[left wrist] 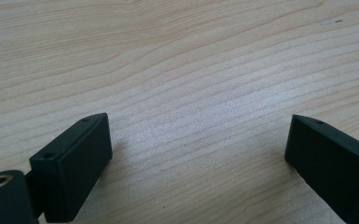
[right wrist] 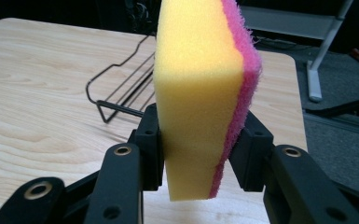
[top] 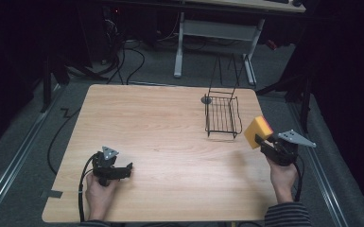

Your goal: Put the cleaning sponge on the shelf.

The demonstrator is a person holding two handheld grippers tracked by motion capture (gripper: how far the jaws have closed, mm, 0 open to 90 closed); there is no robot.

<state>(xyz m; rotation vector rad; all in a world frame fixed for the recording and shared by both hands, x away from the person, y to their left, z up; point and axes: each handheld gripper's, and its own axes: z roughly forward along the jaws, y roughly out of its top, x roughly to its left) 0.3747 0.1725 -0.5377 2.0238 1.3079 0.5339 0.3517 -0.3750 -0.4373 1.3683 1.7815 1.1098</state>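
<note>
A yellow sponge with a pink scouring side is held upright above the table's right edge, and my right gripper is shut on its lower part. A black wire rack lies on the wooden table just left of and beyond the sponge. My left gripper rests low over the table's near left part, open, with bare wood between its jaws.
A small dark round disc sits at the rack's far left corner. Beyond the table stand the white legs of a desk and cables on the grey floor. The sponge hangs near the table's right edge.
</note>
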